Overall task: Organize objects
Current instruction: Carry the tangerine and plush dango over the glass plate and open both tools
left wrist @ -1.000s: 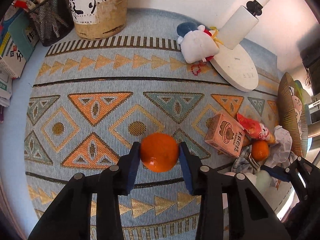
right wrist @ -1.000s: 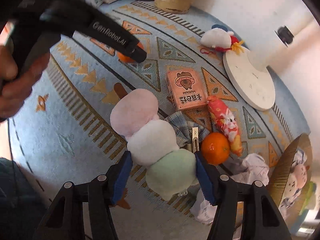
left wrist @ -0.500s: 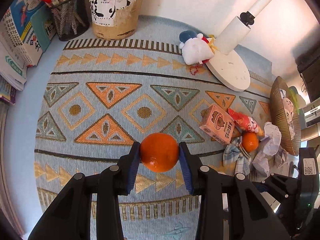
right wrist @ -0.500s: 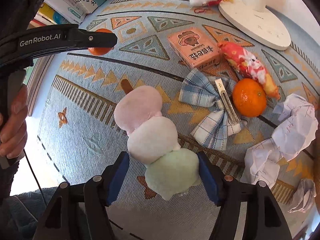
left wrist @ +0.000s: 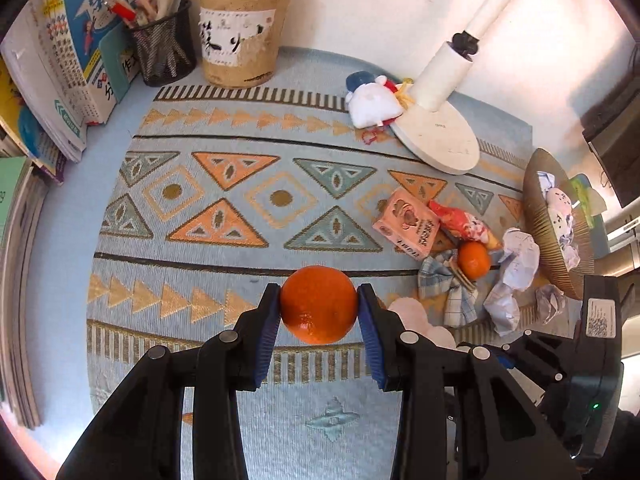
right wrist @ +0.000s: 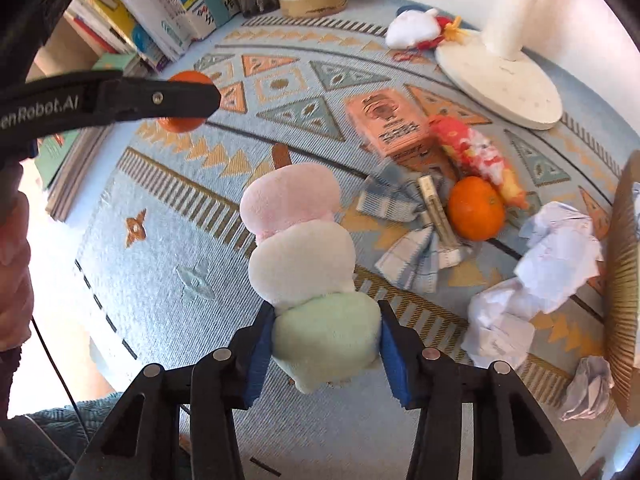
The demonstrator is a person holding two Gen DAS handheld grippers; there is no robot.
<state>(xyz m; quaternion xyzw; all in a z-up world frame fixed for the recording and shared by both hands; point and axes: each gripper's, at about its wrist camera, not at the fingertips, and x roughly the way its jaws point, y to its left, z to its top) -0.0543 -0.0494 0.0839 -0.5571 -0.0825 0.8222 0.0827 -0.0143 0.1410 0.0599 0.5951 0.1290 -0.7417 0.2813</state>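
Observation:
My left gripper [left wrist: 319, 307] is shut on an orange [left wrist: 318, 304] and holds it above the patterned mat [left wrist: 224, 184]; the orange also shows in the right wrist view [right wrist: 185, 100]. My right gripper [right wrist: 326, 344] is shut on the green end of a plush dango skewer [right wrist: 304, 256], pink, white and green, held above the mat's front. A second orange [right wrist: 475, 208] lies beside a plaid bow clip [right wrist: 408, 232], a pink box [right wrist: 390, 124] and a red-and-white plush [right wrist: 472, 152].
Crumpled paper balls [right wrist: 552, 256] lie by a woven basket [right wrist: 624, 288] at the right. A white lamp base [left wrist: 436, 136], a white plush [left wrist: 374, 104], a pen cup [left wrist: 240, 40], a mesh holder [left wrist: 162, 50] and books [left wrist: 60, 80] line the back and left.
Both grippers have pulled back and up from the mat with their loads. More of the back of the desk now shows in each view.

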